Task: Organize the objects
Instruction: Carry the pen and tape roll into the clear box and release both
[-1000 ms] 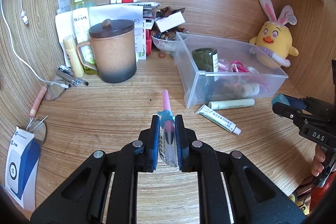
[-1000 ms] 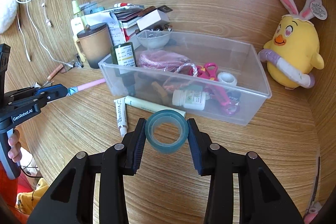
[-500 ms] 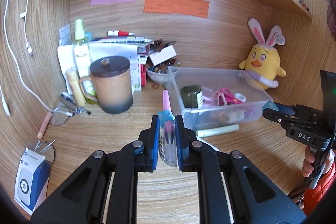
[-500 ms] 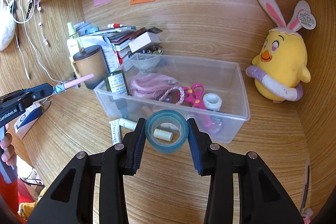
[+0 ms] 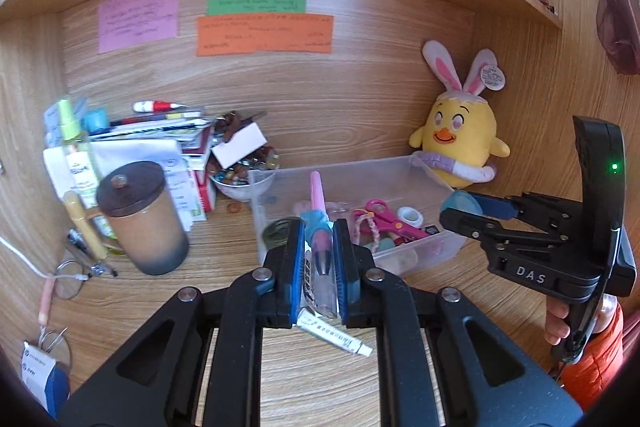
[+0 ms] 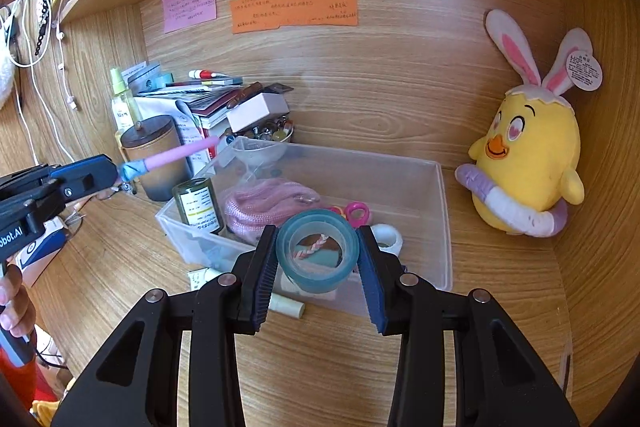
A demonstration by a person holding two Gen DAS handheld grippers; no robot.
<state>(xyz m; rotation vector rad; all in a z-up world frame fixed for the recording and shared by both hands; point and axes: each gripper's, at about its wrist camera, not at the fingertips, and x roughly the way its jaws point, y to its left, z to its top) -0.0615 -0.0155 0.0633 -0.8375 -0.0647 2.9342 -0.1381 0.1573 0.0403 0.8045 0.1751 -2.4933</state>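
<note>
My left gripper (image 5: 318, 231) is shut on a pink and blue pen (image 5: 317, 199), held above the near left corner of the clear plastic bin (image 5: 430, 171). In the right wrist view it (image 6: 114, 173) comes in from the left with the pen (image 6: 176, 155) pointing at the bin (image 6: 444, 219). My right gripper (image 6: 318, 251) is shut on a roll of teal tape (image 6: 318, 255), raised over the bin's front edge. It shows in the left wrist view (image 5: 460, 209) at the right. The bin holds a dark jar (image 6: 198, 203), a pink pouch (image 6: 264, 207) and pink scissors (image 5: 382, 217).
A brown lidded mug (image 5: 142, 217), a spray bottle (image 5: 74, 151), stacked papers and a bowl of beads (image 5: 240, 179) crowd the back left. A yellow chick plush (image 6: 528, 151) sits at the right. A white tube (image 5: 336, 335) and a pale stick (image 6: 286, 307) lie before the bin. A shelf runs overhead.
Both grippers have lifted and moved forward toward the bin, each still holding its object. The pen and the tape now hang over the bin's near side.
</note>
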